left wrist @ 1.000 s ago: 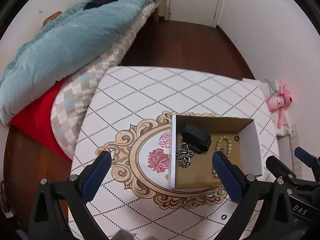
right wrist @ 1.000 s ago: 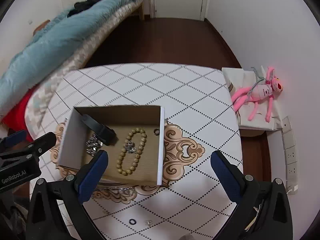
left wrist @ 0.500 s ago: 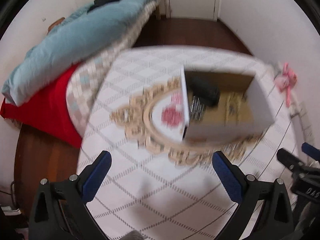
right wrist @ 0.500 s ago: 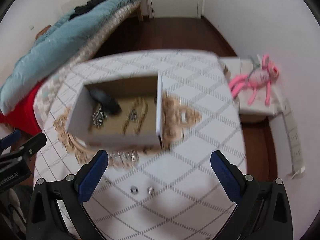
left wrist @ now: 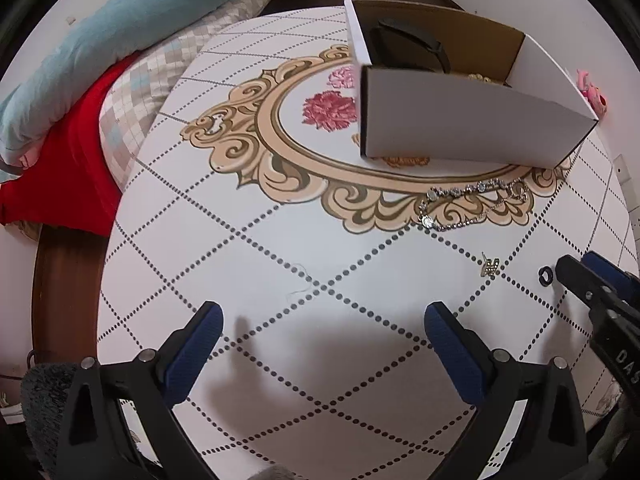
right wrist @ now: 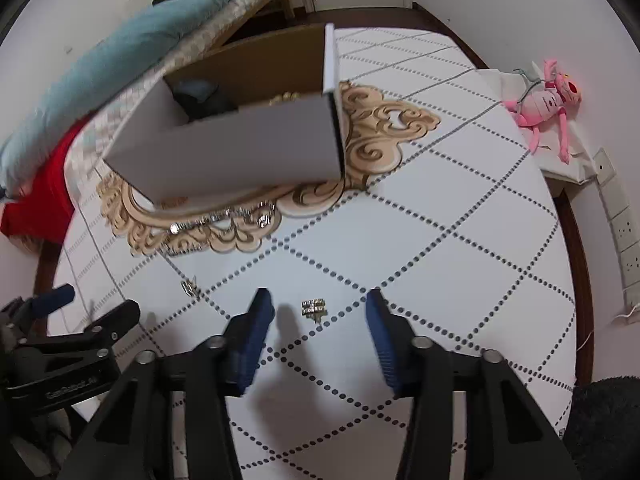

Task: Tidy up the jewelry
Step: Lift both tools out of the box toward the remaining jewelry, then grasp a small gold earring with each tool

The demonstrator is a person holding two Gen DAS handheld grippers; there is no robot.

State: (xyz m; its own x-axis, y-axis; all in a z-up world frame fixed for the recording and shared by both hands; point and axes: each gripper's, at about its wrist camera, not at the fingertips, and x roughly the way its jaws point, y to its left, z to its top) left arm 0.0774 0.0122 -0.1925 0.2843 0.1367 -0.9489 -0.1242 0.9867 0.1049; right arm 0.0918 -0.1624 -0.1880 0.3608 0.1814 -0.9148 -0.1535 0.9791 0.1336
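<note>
Small gold earring [right wrist: 313,306] lies flat near crystal bracelet [left wrist: 472,199].

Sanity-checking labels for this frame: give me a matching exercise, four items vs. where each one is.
Items:
1. rhinestone necklace
2. black watch
3. small gold earring
4. pink plush toy

Places:
A. inside the cardboard box
B. on the table, just ahead of the open right gripper
C. off the table, on white cloth near the wall
D. on the table, along the box's near wall

Pairs: 1-D, 2-A, 3-B, 4-C
</note>
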